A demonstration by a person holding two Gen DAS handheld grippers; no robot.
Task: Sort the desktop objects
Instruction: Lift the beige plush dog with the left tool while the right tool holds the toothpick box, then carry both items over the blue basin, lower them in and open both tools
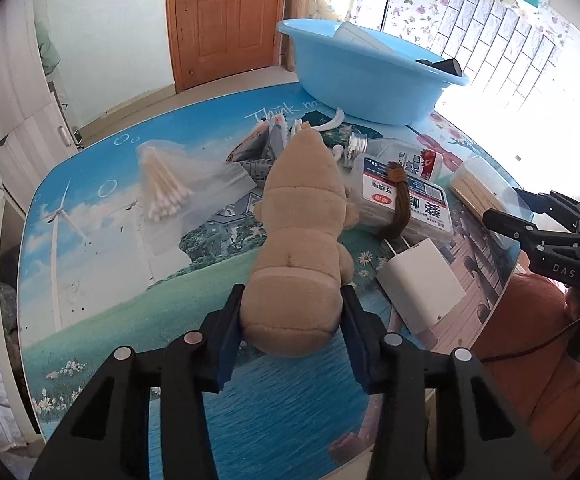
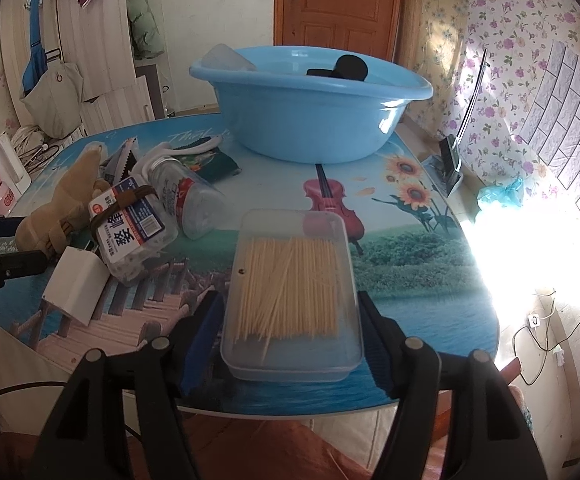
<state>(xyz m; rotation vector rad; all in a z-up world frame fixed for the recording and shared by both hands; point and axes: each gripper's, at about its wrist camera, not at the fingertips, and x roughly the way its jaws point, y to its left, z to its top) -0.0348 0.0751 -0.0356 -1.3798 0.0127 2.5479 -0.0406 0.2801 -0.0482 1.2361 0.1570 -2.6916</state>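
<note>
My left gripper (image 1: 292, 320) is shut on a tan plush toy (image 1: 302, 232) that lies on the printed tabletop (image 1: 101, 272). The toy also shows at the left of the right wrist view (image 2: 65, 196). My right gripper (image 2: 292, 332) has its fingers on both sides of a clear toothpick box (image 2: 292, 292), touching its sides near the table's front edge. The box also shows in the left wrist view (image 1: 486, 192). A blue basin (image 2: 310, 100) stands at the back and holds a black object and a pale box.
A floss-pick box bound with a brown band (image 2: 129, 224), a clear jar on its side (image 2: 185, 200), a white charger (image 2: 75, 280), a bag of cotton swabs (image 1: 165, 192) and packets (image 1: 257, 152) lie mid-table. A phone stand (image 2: 450, 164) sits at the right.
</note>
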